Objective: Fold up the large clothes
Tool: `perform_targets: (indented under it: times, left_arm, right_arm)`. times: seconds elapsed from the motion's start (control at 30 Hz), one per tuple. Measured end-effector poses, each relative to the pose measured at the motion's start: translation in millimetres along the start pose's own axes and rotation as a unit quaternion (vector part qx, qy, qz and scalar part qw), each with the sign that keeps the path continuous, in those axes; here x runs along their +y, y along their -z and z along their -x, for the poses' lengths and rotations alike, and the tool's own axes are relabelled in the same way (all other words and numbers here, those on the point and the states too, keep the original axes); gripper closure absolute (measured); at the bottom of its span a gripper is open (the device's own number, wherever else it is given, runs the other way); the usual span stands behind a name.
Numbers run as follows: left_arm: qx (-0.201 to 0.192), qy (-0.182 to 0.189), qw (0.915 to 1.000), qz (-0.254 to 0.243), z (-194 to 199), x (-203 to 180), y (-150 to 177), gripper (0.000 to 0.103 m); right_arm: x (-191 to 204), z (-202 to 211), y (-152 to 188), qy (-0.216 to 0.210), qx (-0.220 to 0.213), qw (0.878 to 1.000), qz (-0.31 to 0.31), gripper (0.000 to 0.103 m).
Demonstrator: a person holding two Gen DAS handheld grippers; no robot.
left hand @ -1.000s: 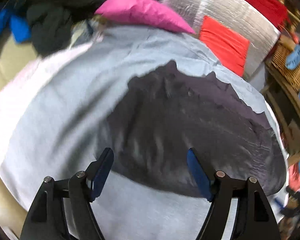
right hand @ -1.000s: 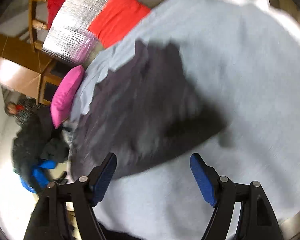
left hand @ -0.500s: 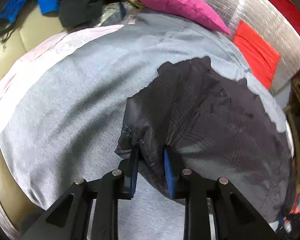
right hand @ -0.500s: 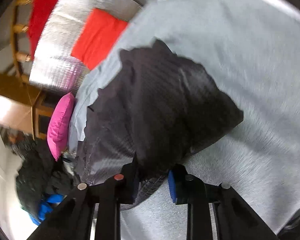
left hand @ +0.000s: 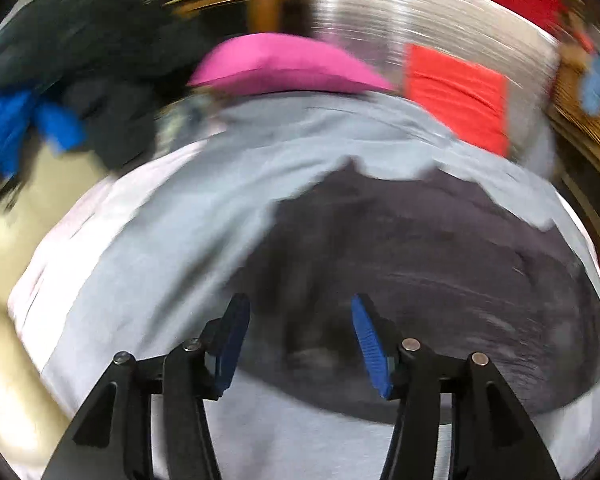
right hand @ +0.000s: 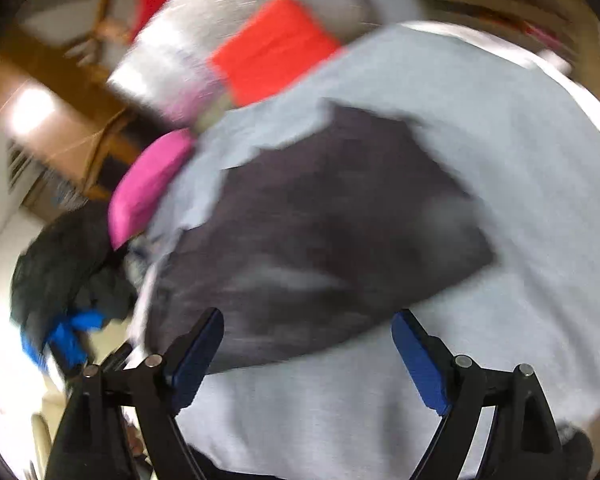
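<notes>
A dark grey garment (left hand: pixel 420 280) lies spread flat on a light grey sheet (left hand: pixel 188 240). It also shows in the right wrist view (right hand: pixel 320 240). My left gripper (left hand: pixel 298 340) is open and empty, held above the garment's near edge. My right gripper (right hand: pixel 308 352) is open and empty, above the garment's near edge, with the sheet (right hand: pixel 520 160) all around. Both views are blurred by motion.
A pink pillow (left hand: pixel 284 64), a red cushion (left hand: pixel 456 96) and a silver padded cover (left hand: pixel 420 16) lie behind the sheet. A pile of dark and blue clothes (left hand: pixel 60 92) sits at far left. A wicker basket (left hand: pixel 588 120) stands at right.
Half a second ago both grippers were shut on the garment's edge. Both have let go, opened wide and drawn back above it.
</notes>
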State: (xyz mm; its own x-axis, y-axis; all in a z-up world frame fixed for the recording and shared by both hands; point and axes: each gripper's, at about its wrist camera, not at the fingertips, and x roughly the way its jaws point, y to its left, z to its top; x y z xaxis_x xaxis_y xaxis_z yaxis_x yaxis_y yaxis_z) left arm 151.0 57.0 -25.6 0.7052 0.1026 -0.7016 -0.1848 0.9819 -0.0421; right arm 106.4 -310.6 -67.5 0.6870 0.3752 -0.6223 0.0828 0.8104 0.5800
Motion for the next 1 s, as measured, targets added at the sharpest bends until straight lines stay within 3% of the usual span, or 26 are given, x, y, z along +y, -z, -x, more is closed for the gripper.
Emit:
perform_targets:
  times: [0.07, 0.13, 0.27, 0.33, 0.37, 0.5, 0.63, 0.8, 0.9, 1.0]
  left_arm:
    - [0.000, 0.002, 0.9996, -0.029, -8.6, -22.7, -5.3, 0.047]
    - [-0.001, -0.008, 0.9990, -0.045, -22.2, -38.0, -11.2, 0.047]
    - [0.046, -0.024, 0.9971, -0.056, -62.1, -44.8, -12.5, 0.047]
    - [0.072, -0.025, 0.9957, -0.053, -81.9, -40.3, -6.6, 0.045]
    - [0.065, -0.026, 0.9960, -0.056, -84.6, -38.7, -2.9, 0.044]
    - [0.055, -0.038, 0.9946, -0.079, -85.0, -44.9, 2.4, 0.044]
    - [0.065, -0.030, 0.9952, -0.067, -80.8, -39.7, -0.4, 0.044]
    - [0.061, -0.028, 0.9959, -0.060, -71.5, -34.1, 0.8, 0.044]
    - [0.063, -0.027, 0.9958, -0.061, -70.8, -33.8, 3.4, 0.044]
    - [0.065, -0.029, 0.9956, -0.061, -64.8, -33.1, 2.8, 0.044]
  right_arm:
    - [34.8, -21.6, -11.0, -0.013, 0.004, 0.998, 0.067, 0.014]
    - [60.4, -53.5, -23.1, 0.020, 0.007, 0.992, 0.122, 0.014]
    - [82.0, -120.3, -31.1, 0.178, 0.017, 0.956, 0.233, 0.014]
    - [80.3, -148.7, -26.8, 0.220, 0.048, 0.939, 0.259, 0.015]
    - [73.5, -161.3, -20.9, 0.230, 0.061, 0.935, 0.264, 0.014]
    - [73.5, -167.8, -9.7, 0.253, 0.044, 0.923, 0.286, 0.013]
    - [81.0, -158.2, -16.9, 0.248, 0.056, 0.929, 0.269, 0.014]
    - [85.4, -108.4, -4.7, 0.231, 0.012, 0.934, 0.273, 0.014]
    - [70.7, -117.0, 6.8, 0.235, 0.034, 0.934, 0.267, 0.013]
    - [62.8, -130.1, 11.8, 0.245, 0.033, 0.925, 0.288, 0.011]
